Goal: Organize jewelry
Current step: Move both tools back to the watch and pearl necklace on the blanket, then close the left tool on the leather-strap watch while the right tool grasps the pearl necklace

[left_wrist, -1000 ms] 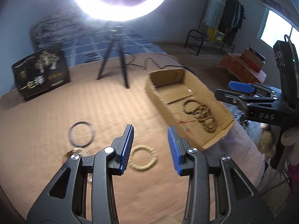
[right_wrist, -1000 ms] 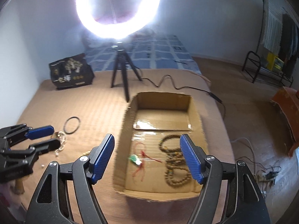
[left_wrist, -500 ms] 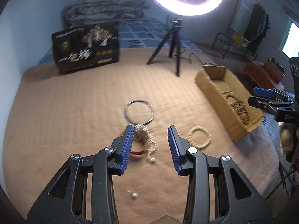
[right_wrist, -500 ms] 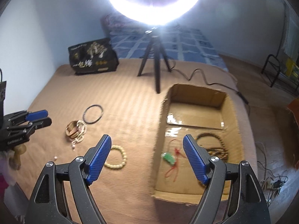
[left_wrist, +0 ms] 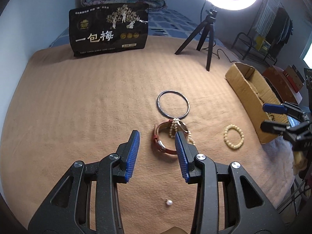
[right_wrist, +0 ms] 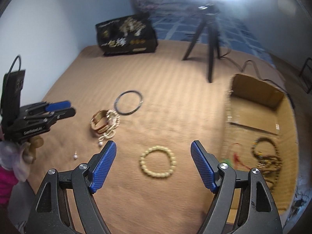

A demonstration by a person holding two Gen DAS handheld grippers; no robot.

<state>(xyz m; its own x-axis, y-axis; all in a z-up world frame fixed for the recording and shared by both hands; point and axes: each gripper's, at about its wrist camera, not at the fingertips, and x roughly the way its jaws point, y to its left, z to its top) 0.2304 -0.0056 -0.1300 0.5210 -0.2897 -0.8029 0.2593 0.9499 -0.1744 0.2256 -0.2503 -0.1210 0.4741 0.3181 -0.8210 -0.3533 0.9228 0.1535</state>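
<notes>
A: Jewelry lies mid-blanket [left_wrist: 78,101]: a cream bead bracelet [right_wrist: 157,161], a thin dark bangle [left_wrist: 173,103], a red-strapped watch [left_wrist: 161,144] tangled with pearls.

B: Room to move?

A: Bare blanket left; the cardboard box [right_wrist: 259,109] sits by its right edge. Left gripper [left_wrist: 157,136] partly apart, empty. Right gripper [right_wrist: 153,146] has just narrowed slightly, wide apart, empty above the bracelet.

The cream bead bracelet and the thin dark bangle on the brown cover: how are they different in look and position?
The cream bead bracelet is a string of small pale beads; the thin dark bangle is one smooth, plain ring. The bracelet lies alone, near the cardboard box; the bangle lies farther back, beside the watch and pearls pile. Both lie flat on the cover, outside the box.
</notes>
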